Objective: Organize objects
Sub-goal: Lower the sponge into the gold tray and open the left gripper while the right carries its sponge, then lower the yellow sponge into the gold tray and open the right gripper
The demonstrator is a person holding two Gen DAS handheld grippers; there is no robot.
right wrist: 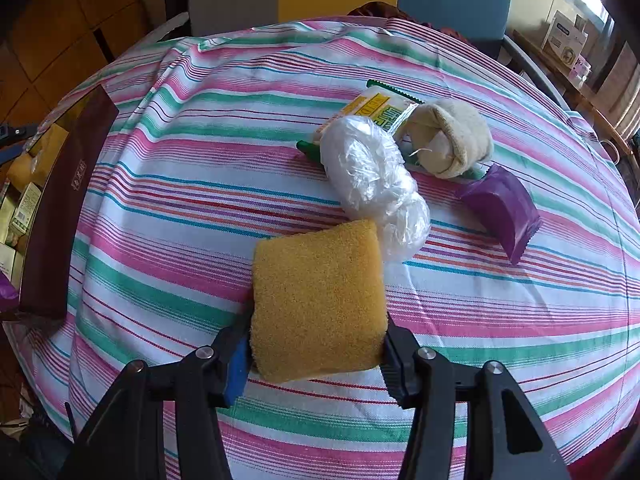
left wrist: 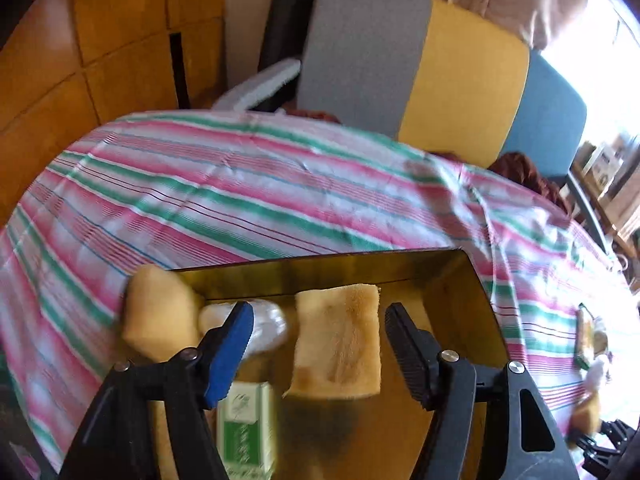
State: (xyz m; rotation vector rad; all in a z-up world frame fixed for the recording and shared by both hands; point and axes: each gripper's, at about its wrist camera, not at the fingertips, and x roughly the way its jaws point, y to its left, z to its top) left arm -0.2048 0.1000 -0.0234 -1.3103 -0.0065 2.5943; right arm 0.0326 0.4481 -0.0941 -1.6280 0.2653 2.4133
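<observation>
Two yellow sponges concern us: our right gripper (right wrist: 316, 354) jaws pinch one sponge (right wrist: 318, 300) above the striped table (right wrist: 160, 240); keep that squeeze steady while carrying it to the box (left wrist: 452, 300). Left gripper (left wrist: 320, 332) jaws stand spread, empty, over the boxed sponge (left wrist: 338, 340). Four items remain loose on the far cloth.
</observation>
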